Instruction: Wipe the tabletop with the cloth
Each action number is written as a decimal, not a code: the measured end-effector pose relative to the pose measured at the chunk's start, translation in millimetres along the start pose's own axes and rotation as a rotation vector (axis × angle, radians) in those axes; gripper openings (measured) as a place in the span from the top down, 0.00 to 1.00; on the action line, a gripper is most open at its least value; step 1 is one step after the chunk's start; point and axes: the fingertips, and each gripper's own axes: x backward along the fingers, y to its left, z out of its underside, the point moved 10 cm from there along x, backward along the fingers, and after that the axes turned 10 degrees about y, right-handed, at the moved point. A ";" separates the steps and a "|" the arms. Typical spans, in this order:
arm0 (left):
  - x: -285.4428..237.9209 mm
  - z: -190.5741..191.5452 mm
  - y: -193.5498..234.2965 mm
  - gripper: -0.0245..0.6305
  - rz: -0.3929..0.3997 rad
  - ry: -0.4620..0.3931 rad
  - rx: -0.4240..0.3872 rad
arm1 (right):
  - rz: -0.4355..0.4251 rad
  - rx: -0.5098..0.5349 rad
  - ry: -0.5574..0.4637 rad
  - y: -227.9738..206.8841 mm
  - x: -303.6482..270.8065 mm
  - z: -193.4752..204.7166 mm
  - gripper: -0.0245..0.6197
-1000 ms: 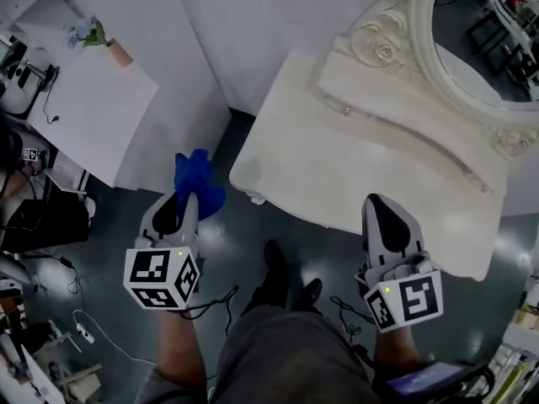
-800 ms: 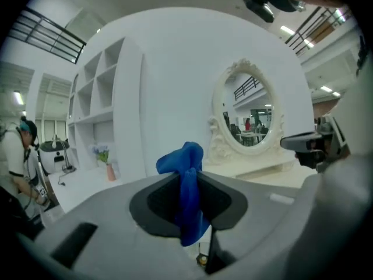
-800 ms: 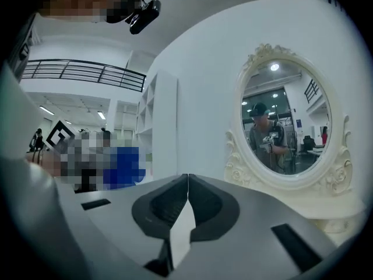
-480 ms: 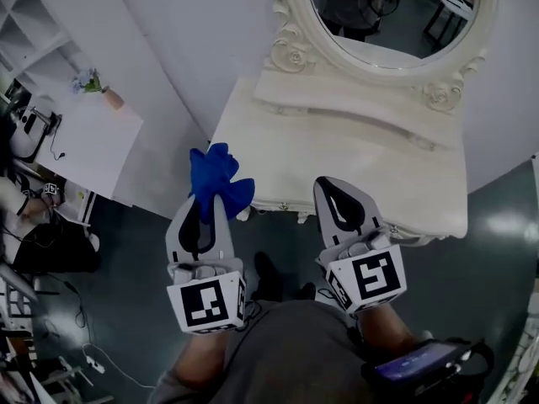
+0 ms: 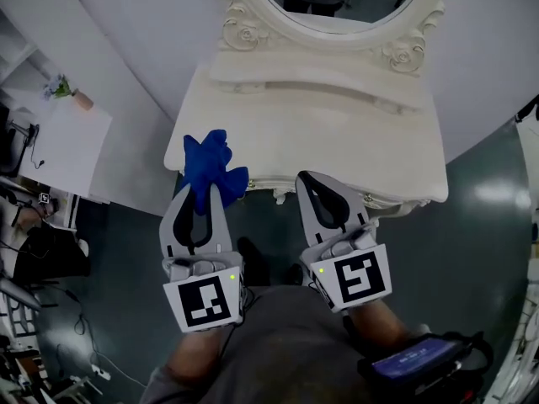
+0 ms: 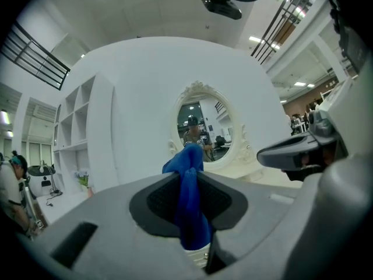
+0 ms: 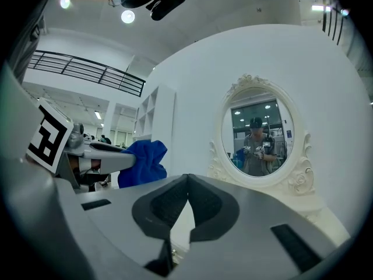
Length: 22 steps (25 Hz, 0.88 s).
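Grips the blue cloth (image 5: 210, 162) in the left gripper (image 5: 205, 196), pinched narrow on a bunched fold, with most of the fabric standing loose past the tips. Carries it at the front left corner of the tabletop (image 5: 337, 141), seemingly not yet pressed on the surface. Holds the right gripper (image 5: 307, 179) just beside, at the front edge, closed tip to tip with nothing between. Likely to wipe badly if brought down this bunched: only a small wad would touch, leaving strips of the top unwiped. Could drag the cloth out of so slim a pinch once rubbed hard, dropping it to the floor (image 5: 472, 217) off the near corner. Might scrape the hard tips on the pale top if pressed low with little fabric underneath. Risks knocking the carved mirror frame (image 5: 242, 32) or the raised ledge (image 5: 320, 87) below it on a far stroke. May also clip the idle right gripper on a sweep across, standing so close.
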 end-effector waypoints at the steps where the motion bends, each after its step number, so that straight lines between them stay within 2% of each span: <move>1: 0.8 -1.5 -4.3 0.84 0.005 -0.002 -0.006 | 0.003 -0.001 -0.001 -1.7 2.8 0.2 0.94; 22: -12.2 -10.2 -38.2 0.84 0.065 0.014 -0.056 | 0.039 -0.038 -0.016 -28.4 18.3 8.5 0.94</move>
